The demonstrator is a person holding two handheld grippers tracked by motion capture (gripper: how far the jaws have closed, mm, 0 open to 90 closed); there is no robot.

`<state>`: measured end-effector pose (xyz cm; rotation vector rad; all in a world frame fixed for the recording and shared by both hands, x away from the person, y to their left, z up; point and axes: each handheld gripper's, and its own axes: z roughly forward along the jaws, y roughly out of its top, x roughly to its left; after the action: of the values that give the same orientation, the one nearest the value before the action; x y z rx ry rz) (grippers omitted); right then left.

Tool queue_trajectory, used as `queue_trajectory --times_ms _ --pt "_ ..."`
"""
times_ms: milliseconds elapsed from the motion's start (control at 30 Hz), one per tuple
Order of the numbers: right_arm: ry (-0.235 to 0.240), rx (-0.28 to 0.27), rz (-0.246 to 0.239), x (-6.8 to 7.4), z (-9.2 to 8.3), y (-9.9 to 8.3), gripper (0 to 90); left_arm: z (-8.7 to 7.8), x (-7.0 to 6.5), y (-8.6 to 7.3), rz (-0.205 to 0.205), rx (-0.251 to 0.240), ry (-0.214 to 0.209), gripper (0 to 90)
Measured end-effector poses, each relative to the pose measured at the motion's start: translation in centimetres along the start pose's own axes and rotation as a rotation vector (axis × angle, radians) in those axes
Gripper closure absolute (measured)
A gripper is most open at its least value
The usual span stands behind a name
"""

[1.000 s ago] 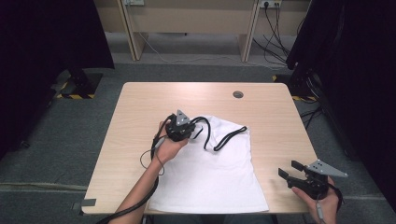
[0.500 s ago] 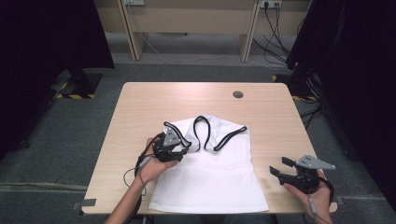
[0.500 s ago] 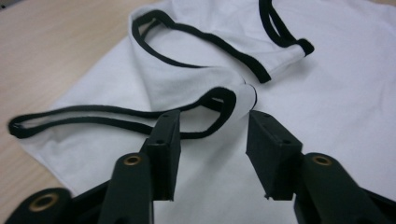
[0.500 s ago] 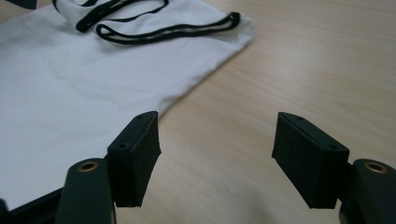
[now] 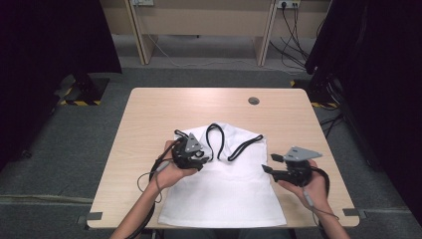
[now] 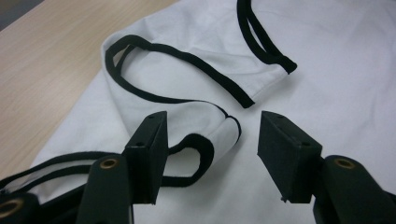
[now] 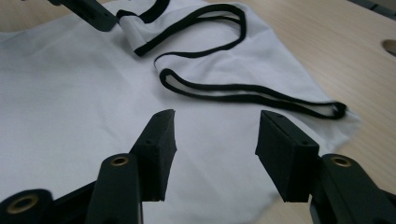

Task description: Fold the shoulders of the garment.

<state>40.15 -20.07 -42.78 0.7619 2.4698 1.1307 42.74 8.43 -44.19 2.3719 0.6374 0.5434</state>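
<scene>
A: Where my forearms come in at the near edge, what do you see first?

B: I see the white garment (image 5: 226, 184) lying flat on the wooden table (image 5: 149, 114), its hem reaching the near edge. It is a sleeveless top with black trim (image 5: 215, 137) along the straps and neckline.

A: And my right gripper?

B: I hold the right gripper (image 5: 268, 164) at the garment's right edge, near the table's right side. Its jaws stand apart with nothing between them; in the right gripper view they hover over plain white cloth (image 7: 93, 93), short of a black-edged strap (image 7: 252, 95) that runs out to the right.

A: My left one?

B: The left gripper (image 5: 201, 160) sits over the garment's left part, a little farther in than the right. Its jaws are spread wide too, holding nothing. In the left gripper view a folded, black-trimmed strap end (image 6: 205, 140) lies just ahead of the gap, nearer the left jaw. I cannot tell whether that jaw touches it.

A: Beyond that?

B: The straps curl in loops across the far end of the garment. Farther on, bare tabletop with a round grommet hole (image 5: 254, 101) near the far edge, right of centre.
</scene>
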Motion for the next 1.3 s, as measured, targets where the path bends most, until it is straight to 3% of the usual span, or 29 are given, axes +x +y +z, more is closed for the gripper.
queue_trajectory --times_ms 33,67,100,133,167,200,233,467,533,633,867,1067,1300 --pt "0.022 0.020 -0.043 0.4 1.7 1.1 55.7 0.6 -0.2 0.0 0.028 0.030 -0.004 52.5" --pt "0.022 0.020 -0.043 0.4 1.7 1.1 55.7 0.6 -0.2 0.0 0.028 0.030 -0.004 56.0" --pt "0.034 0.044 -0.088 0.8 3.4 2.0 55.7 0.6 -0.2 0.0 0.028 0.030 -0.004 56.0" --pt "0.034 0.044 -0.088 0.8 3.4 2.0 58.8 0.9 -0.5 -0.1 0.074 0.061 -0.003 56.0" --pt "0.034 0.044 -0.088 0.8 3.4 2.0 58.8 0.9 -0.5 -0.1 0.074 0.061 -0.003 58.5" --pt "0.043 0.079 -0.114 1.1 5.0 2.5 58.8 0.9 -0.5 -0.1 0.074 0.061 -0.003 58.5" --pt "0.043 0.079 -0.114 1.1 5.0 2.5 61.1 1.1 -0.5 -0.3 0.101 0.092 -0.011 58.5" --pt "0.051 0.135 -0.142 1.5 7.3 2.2 63.8 1.1 -0.4 -0.8 0.087 0.099 -0.033 66.1" --pt "0.050 0.137 -0.138 1.4 7.3 2.2 74.9 1.1 -0.4 -0.8 0.069 0.089 -0.033 68.9" --pt "0.049 0.129 -0.128 1.3 7.1 2.1 81.0 0.9 -0.2 -0.8 0.035 0.064 -0.028 74.6" --pt "0.065 0.075 -0.086 0.6 5.9 2.0 83.6 -0.5 -0.1 -0.7 -0.024 -0.032 0.013 82.5" --pt "0.077 0.019 -0.061 0.0 4.0 1.8 83.7 -1.5 0.0 -0.8 -0.021 -0.055 0.015 81.8" --pt "0.116 0.044 -0.073 0.0 3.8 0.6 83.6 -0.7 -0.9 -1.3 0.014 -0.015 -0.048 77.9"
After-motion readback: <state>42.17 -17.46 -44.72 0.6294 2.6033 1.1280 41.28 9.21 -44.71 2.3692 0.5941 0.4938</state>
